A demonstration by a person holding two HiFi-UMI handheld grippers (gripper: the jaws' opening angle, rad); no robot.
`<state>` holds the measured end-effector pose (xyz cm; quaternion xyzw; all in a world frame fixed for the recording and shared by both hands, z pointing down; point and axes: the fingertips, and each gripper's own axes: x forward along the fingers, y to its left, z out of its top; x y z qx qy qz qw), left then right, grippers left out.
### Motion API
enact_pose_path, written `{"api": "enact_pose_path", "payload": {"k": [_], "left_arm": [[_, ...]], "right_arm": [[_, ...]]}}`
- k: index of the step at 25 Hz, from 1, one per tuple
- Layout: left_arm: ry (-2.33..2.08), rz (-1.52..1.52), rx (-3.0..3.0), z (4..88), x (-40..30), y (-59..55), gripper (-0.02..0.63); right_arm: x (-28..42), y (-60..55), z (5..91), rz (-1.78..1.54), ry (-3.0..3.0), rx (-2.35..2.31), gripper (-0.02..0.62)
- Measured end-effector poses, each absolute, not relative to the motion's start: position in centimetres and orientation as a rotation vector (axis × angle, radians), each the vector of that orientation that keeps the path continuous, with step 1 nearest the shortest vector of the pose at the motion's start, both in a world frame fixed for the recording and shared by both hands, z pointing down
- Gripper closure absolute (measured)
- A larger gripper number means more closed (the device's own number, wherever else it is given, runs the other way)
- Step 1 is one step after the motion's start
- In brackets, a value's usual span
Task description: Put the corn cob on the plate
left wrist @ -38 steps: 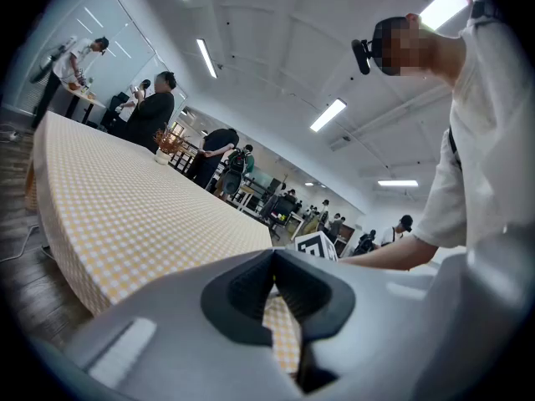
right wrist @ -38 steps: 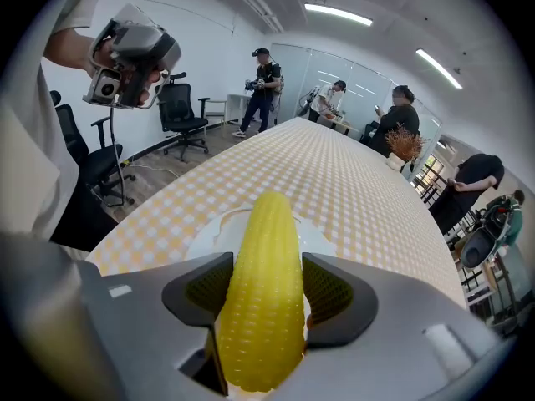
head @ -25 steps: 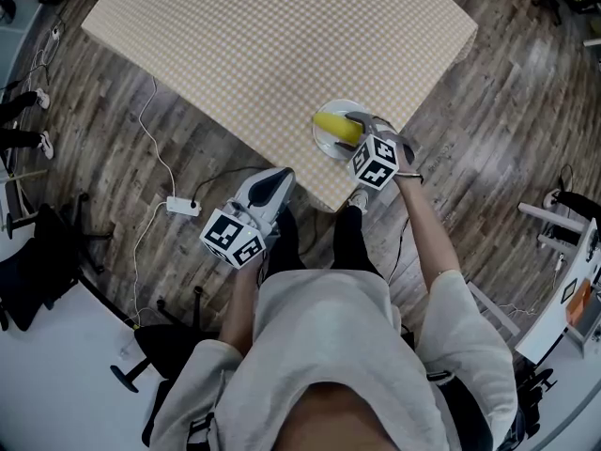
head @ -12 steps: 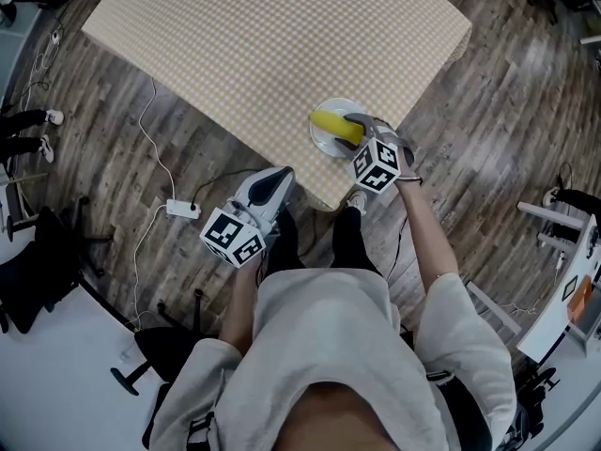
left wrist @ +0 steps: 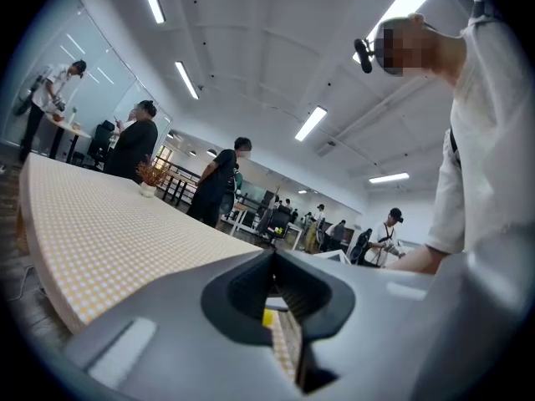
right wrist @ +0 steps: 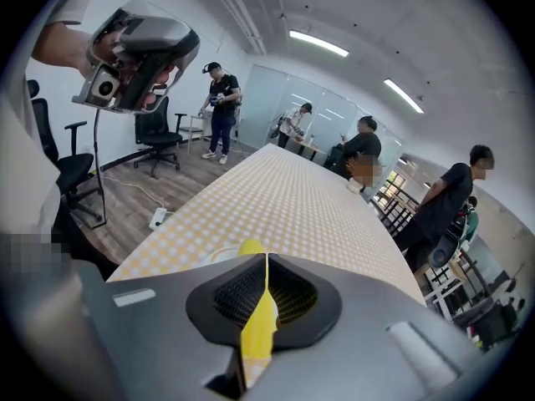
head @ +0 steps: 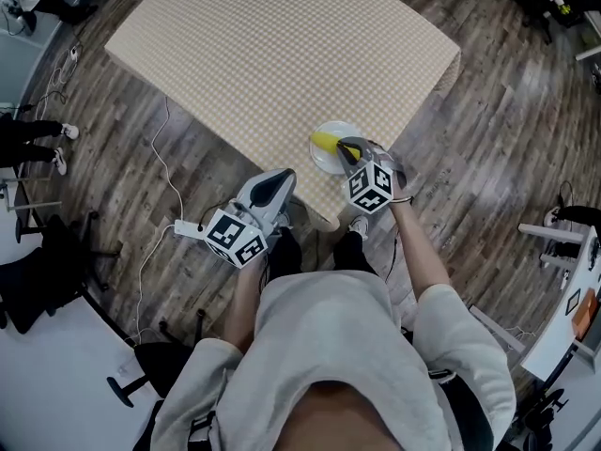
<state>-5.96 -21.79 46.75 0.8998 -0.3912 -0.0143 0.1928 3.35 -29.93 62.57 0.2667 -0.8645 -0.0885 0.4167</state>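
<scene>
The yellow corn cob (head: 325, 141) lies on the white plate (head: 324, 163) at the near corner of the checked table (head: 282, 54). My right gripper (head: 346, 147) hangs just above the cob's near end. Its jaws have just been closing and now meet at the tips with nothing between them. In the right gripper view the corn cob (right wrist: 251, 247) and the plate's rim (right wrist: 213, 257) show beyond the right gripper (right wrist: 267, 259). My left gripper (head: 281, 176) is off the table's near edge over the floor, jaws together and empty. The left gripper (left wrist: 273, 254) points along the tabletop.
A white power strip (head: 188, 229) and its cable lie on the wood floor to the left. Office chairs (head: 47, 261) stand at the far left. Several people (left wrist: 134, 144) stand beyond the table's far end. The plate sits close to the table's near edge.
The right gripper's jaws, spread beside the cob on the plate before, have shut and lifted off it. Both grippers have risen a little. The cob stays on the plate.
</scene>
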Motion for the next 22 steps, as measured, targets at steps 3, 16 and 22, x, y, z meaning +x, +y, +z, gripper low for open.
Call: {"api": "enact_pose_path", "payload": {"k": [3, 16, 22], "left_arm": [[-1.12, -0.044, 2.547, 45.6, -5.9, -22.0, 0.598], [-1.06, -0.087, 2.661, 43.1, -7.6, -23.2, 0.598], [-0.903, -0.046, 2.736, 43.6, -10.5, -23.6, 0.598]], "right_arm": [[3.4, -29.5, 61.4, -0.156, -2.219, 0.731, 0.594], [4.4, -30.2, 52.7, 0.311, -2.489, 1.284, 0.596], [2.8, -27.8, 50.1, 0.5, -2.569, 1.505, 0.597]]}}
